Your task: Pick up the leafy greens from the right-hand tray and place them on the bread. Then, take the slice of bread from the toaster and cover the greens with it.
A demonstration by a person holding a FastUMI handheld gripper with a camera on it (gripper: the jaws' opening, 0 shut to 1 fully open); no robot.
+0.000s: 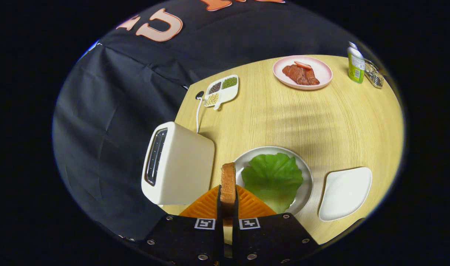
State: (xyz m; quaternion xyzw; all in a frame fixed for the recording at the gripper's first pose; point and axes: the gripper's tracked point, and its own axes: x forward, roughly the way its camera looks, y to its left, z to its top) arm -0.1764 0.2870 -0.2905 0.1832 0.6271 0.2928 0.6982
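The bench (284, 122) carries everything. The toaster (178, 164) stands just left of the fingers, its slot showing no slice. Right of it the plate (308, 173) holds the greens (273, 179), spread so wide that whatever bread lies under them is hidden. An empty white tray (345, 194) sits just right of the plate. The gripper (227, 208) is closed tight on the toast (228, 183), which stands on edge between the fingers, above the bench and near the plate's left rim.

Risks, as I judge them: the toast is held upright, so unless it is tipped flat before release it could land on its edge and topple off the plate. Let go while it hangs over the rim and it may slide onto the bench. Pressing it down off-centre could drag the greens sideways. Swinging left could knock the toaster.
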